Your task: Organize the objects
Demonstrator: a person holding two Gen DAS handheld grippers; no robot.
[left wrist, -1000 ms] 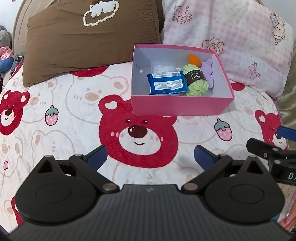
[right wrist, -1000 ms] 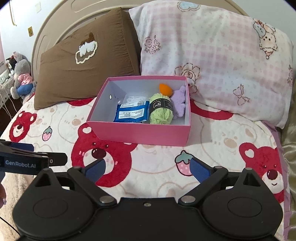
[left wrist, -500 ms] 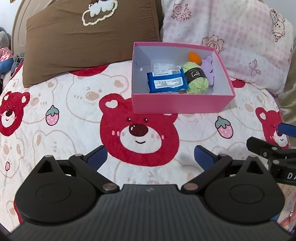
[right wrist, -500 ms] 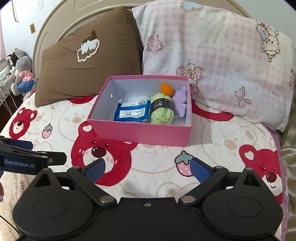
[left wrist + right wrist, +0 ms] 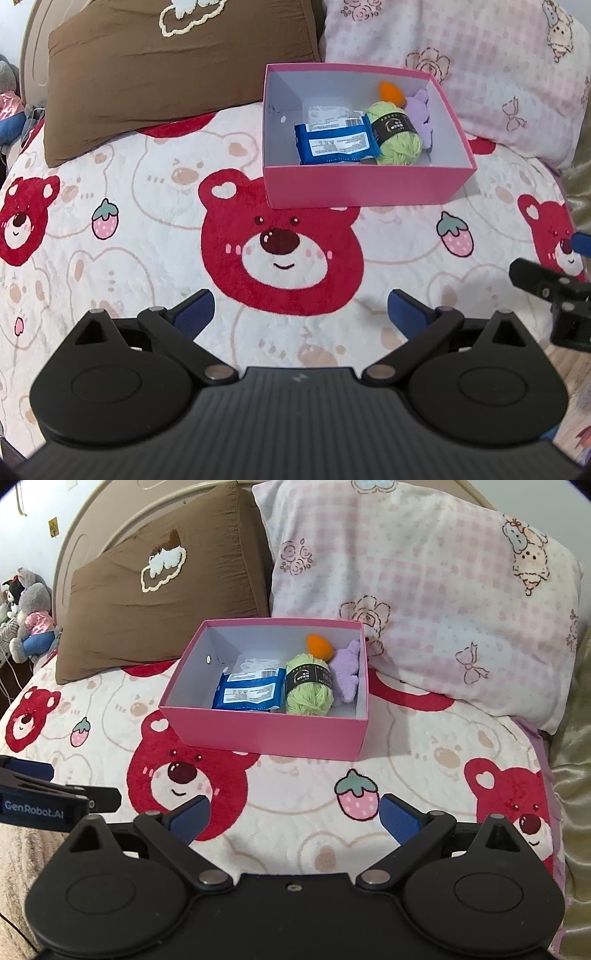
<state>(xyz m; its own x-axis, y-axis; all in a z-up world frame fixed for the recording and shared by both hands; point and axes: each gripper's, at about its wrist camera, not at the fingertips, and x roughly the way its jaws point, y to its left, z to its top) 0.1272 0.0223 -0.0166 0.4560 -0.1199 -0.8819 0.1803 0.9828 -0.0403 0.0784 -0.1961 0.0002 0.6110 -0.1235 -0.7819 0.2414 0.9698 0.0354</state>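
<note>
Left gripper [image 5: 300,311] empty, jaws wide, right gripper [image 5: 293,814] likewise

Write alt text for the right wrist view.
An open pink box sits on a bear-print bedspread, holding a blue packet, green yarn, an orange object and a purple plush. The right claw hovers open and empty in the foreground, with two pillows behind the box.

My left gripper [image 5: 300,309] and right gripper [image 5: 294,816]: black linkage bodies, silver pivot screws, ribbed blue pads [image 5: 189,819].
</note>
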